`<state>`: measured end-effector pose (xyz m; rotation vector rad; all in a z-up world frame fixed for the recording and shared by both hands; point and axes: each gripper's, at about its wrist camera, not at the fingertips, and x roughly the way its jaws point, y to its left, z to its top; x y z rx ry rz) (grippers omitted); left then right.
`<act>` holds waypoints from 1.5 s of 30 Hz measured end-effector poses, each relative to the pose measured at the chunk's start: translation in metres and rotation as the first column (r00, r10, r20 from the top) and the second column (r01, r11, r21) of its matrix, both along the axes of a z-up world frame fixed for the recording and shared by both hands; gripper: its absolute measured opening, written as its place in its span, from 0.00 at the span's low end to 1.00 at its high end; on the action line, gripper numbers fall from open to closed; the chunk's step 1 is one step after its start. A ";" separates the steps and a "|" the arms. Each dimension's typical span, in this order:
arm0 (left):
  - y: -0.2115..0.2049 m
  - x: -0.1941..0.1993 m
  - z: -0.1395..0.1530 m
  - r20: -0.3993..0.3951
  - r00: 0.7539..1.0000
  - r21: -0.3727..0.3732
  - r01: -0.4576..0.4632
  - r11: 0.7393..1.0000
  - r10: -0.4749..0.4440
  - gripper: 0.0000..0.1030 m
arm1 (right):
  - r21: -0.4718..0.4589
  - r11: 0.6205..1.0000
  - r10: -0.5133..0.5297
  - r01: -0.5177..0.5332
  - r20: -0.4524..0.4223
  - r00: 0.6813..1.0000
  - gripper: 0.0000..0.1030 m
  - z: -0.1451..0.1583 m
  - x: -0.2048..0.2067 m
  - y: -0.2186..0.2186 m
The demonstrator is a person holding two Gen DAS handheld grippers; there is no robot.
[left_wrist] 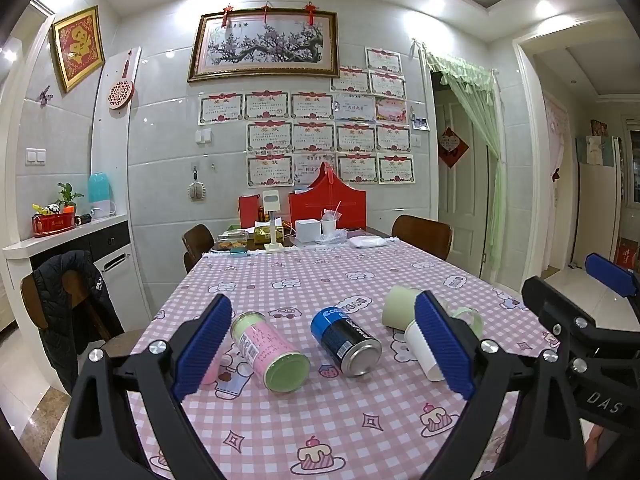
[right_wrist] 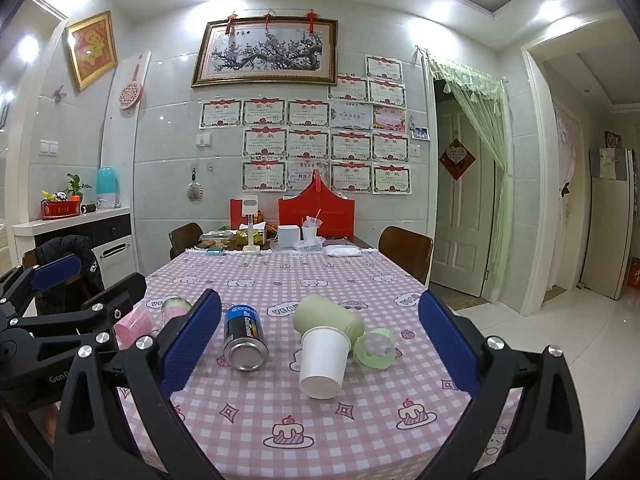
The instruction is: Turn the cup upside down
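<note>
A white paper cup (right_wrist: 322, 362) lies on its side on the pink checkered tablecloth (right_wrist: 320, 432), mouth toward me; in the left wrist view it (left_wrist: 420, 350) is partly hidden behind my finger. A pale green cup (right_wrist: 326, 316) lies on its side behind it, also in the left wrist view (left_wrist: 400, 306). A small clear green cup (right_wrist: 374, 348) lies to the right. My right gripper (right_wrist: 320, 344) is open and empty, jaws wide on either side of the white cup, short of it. My left gripper (left_wrist: 324, 348) is open and empty, above the cans.
A blue and black can (right_wrist: 244, 338) and a pink and green can (left_wrist: 268, 350) lie on their sides. A pink cup (right_wrist: 134, 326) lies at the left. Boxes, a red bag (left_wrist: 328, 204) and clutter stand at the table's far end. Chairs (left_wrist: 422, 236) flank the table.
</note>
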<state>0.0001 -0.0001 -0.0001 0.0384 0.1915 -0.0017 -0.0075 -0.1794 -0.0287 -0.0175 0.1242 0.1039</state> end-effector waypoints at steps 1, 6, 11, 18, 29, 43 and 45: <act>0.000 0.000 0.000 0.000 1.000 0.000 0.000 1.000 0.000 0.89 | 0.000 1.000 0.000 0.000 -0.001 1.000 0.92 0.000 0.000 0.000; 0.000 0.000 0.000 0.000 1.000 0.000 0.001 1.000 -0.001 0.89 | 0.001 1.000 -0.001 0.001 -0.002 1.000 0.92 0.000 0.001 -0.001; 0.000 0.000 0.000 -0.001 1.000 0.002 -0.001 1.000 0.001 0.89 | 0.001 1.000 0.000 0.000 -0.003 1.000 0.92 -0.001 0.001 -0.001; 0.001 0.000 0.002 -0.001 1.000 0.002 0.000 1.000 0.000 0.89 | 0.001 1.000 0.000 0.000 -0.004 1.000 0.92 0.002 0.001 -0.001; 0.001 0.003 -0.003 -0.005 1.000 0.004 0.000 1.000 0.000 0.89 | 0.002 1.000 0.000 0.000 -0.007 1.000 0.92 -0.002 0.001 -0.001; 0.001 0.005 -0.013 -0.009 1.000 0.005 0.001 1.000 -0.001 0.89 | 0.002 1.000 0.000 0.000 -0.008 1.000 0.92 -0.005 0.001 -0.002; -0.003 0.007 -0.014 -0.013 1.000 0.007 0.000 1.000 0.000 0.89 | 0.002 1.000 0.000 0.000 -0.009 1.000 0.92 -0.005 0.001 -0.002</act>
